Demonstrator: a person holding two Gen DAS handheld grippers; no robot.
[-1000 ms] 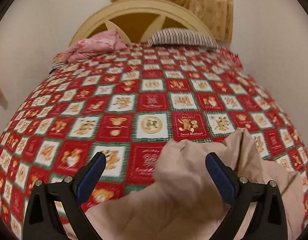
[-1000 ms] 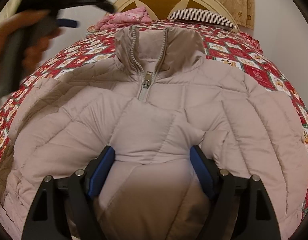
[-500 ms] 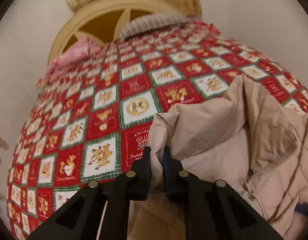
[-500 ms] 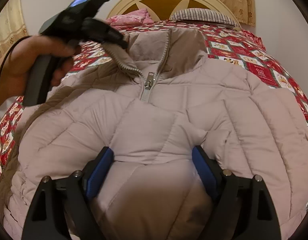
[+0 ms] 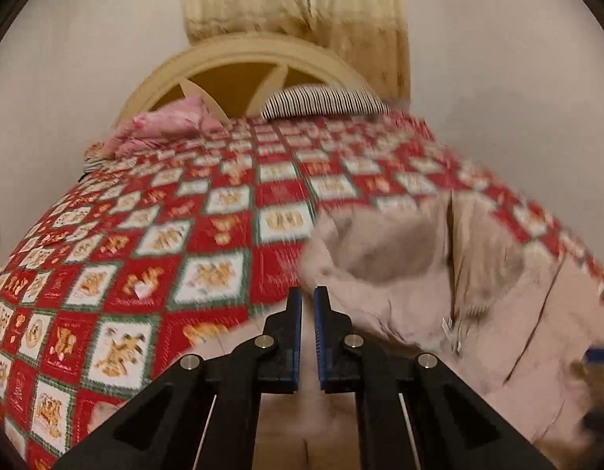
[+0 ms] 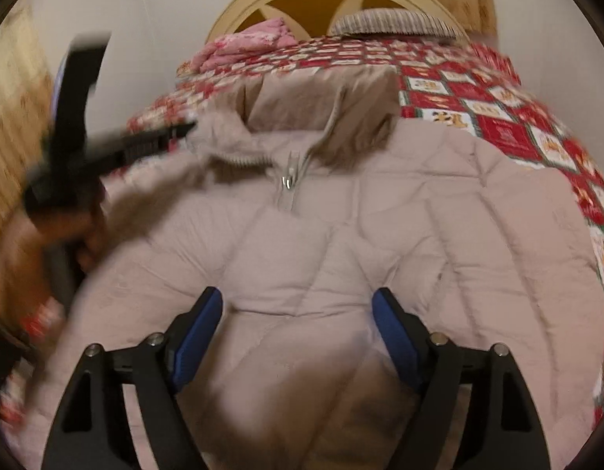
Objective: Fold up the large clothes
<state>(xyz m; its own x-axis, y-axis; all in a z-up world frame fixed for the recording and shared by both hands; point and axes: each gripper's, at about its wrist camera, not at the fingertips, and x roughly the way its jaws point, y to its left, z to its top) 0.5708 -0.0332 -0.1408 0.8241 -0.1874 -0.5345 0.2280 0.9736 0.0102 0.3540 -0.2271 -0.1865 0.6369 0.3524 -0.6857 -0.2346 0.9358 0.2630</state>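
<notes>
A beige quilted puffer jacket (image 6: 341, 215) lies front-up on the bed, zipper (image 6: 288, 176) closed, collar towards the headboard. In the right wrist view my left gripper (image 6: 184, 131) reaches in from the left, held by a hand (image 6: 35, 243), its tips at the collar's left edge. The left wrist view shows its jaws (image 5: 307, 301) shut on the beige fabric of that collar (image 5: 380, 250), which is pulled taut. My right gripper (image 6: 298, 313) hovers open over the jacket's chest, nothing pinched between its blue pads (image 6: 200, 325).
A red, white and green teddy-bear quilt (image 5: 145, 254) covers the bed. A pink pillow (image 5: 164, 125) and a striped pillow (image 5: 321, 102) lie against the cream arched headboard (image 5: 239, 62). A beige curtain (image 5: 294, 0) hangs behind it.
My left gripper went from wide open to shut on the collar's edge and has drawn it sideways to the left. The right gripper has lifted slightly and stays open.
</notes>
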